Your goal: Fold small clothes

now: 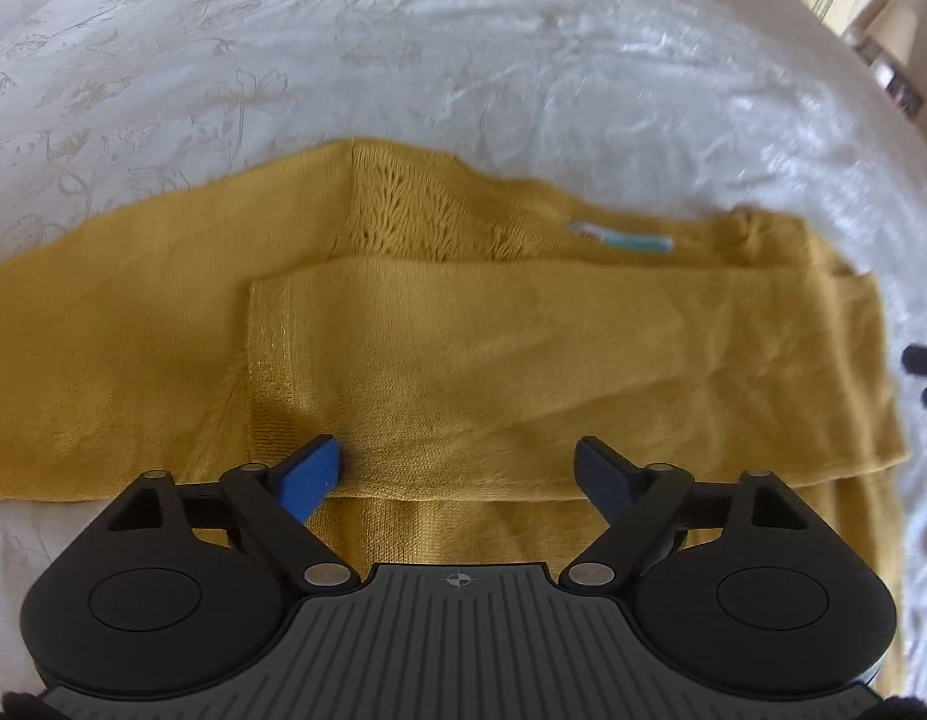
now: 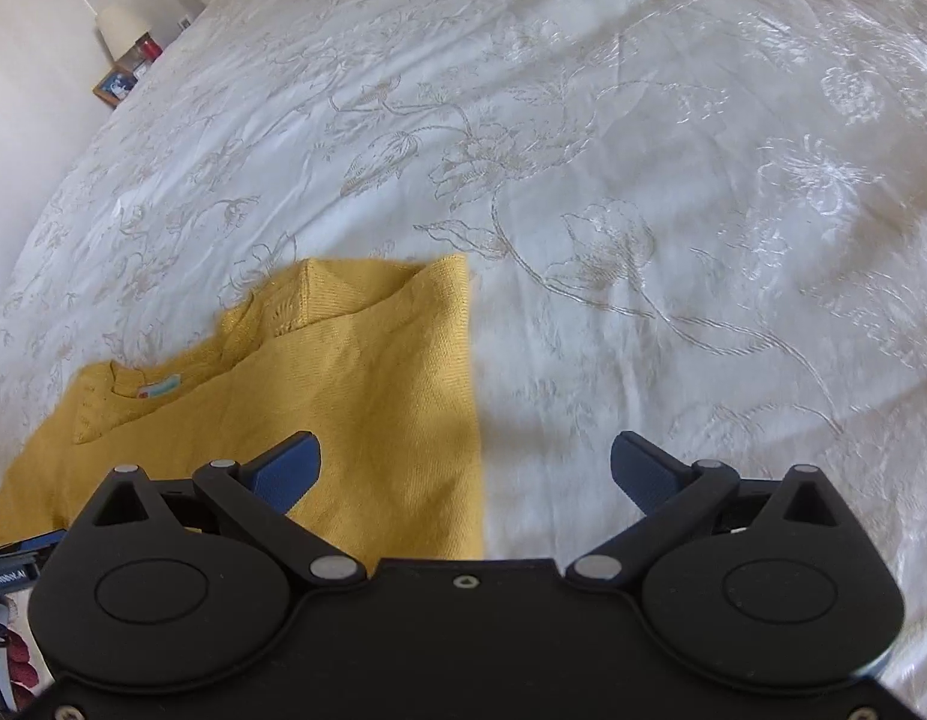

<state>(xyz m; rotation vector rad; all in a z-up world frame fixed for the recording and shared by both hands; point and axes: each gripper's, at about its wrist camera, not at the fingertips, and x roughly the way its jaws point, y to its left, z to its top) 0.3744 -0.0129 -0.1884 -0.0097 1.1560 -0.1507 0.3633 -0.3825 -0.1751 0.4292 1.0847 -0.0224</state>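
Observation:
A mustard-yellow knitted sweater (image 1: 463,336) lies flat on the bed, one sleeve folded across its body and the other stretched out to the left. Its neck label (image 1: 622,238) faces up. My left gripper (image 1: 457,450) is open just above the folded sleeve's lower edge, with nothing pinched between its blue fingers (image 1: 313,474). In the right wrist view the sweater (image 2: 373,390) fills the lower left. My right gripper (image 2: 466,444) is open over the sweater's straight right edge, one finger above the knit and one above the bedspread, holding nothing.
A white bedspread (image 2: 643,180) with embroidered flowers covers the whole bed (image 1: 403,60). Past the bed's far corner stands a bedside table with a lamp (image 2: 124,30) and a small picture frame (image 2: 115,87).

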